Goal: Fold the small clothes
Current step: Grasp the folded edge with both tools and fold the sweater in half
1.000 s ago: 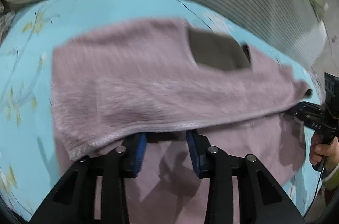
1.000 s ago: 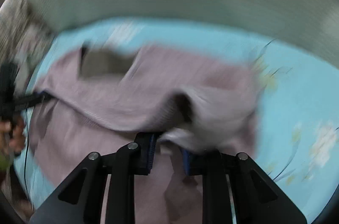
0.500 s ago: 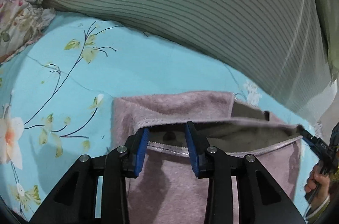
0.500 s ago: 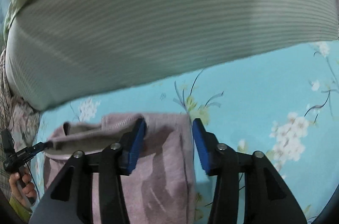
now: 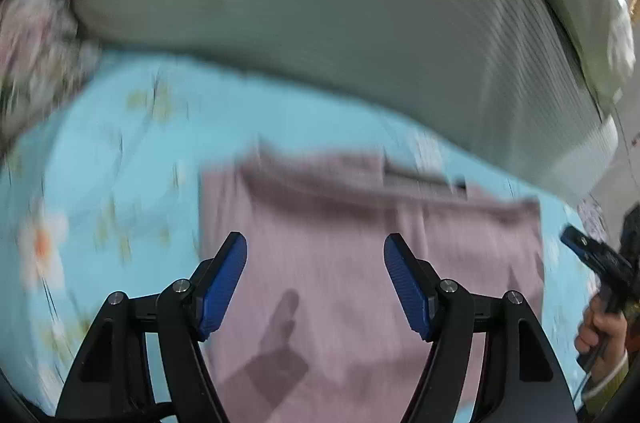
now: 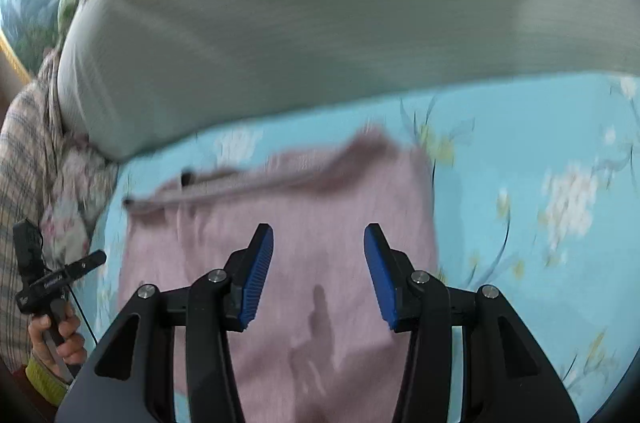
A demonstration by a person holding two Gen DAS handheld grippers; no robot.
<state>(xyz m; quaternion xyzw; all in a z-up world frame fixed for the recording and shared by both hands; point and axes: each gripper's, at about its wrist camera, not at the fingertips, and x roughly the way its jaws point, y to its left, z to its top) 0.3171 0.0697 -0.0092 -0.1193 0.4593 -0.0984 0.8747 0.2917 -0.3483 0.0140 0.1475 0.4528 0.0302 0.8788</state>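
Note:
A mauve fleece garment (image 5: 360, 243) lies folded flat on the light blue flowered sheet (image 5: 120, 151); it also shows in the right wrist view (image 6: 304, 223). A grey inner lining (image 5: 416, 175) peeks out at its far edge. My left gripper (image 5: 315, 255) is open and empty above the garment's left part. My right gripper (image 6: 318, 247) is open and empty above its right part. Each gripper appears at the edge of the other's view, the right gripper (image 5: 592, 255) and the left gripper (image 6: 80, 267), both held in a hand.
A large striped grey-green pillow (image 5: 340, 3) lies along the far side of the bed, also in the right wrist view (image 6: 320, 15). A flowered cushion (image 5: 28, 35) sits at the far left. Both views are motion-blurred.
Both grippers carried the garment's near edge over to its far edge, then opened and let go. They have drawn back and now hover above the folded garment.

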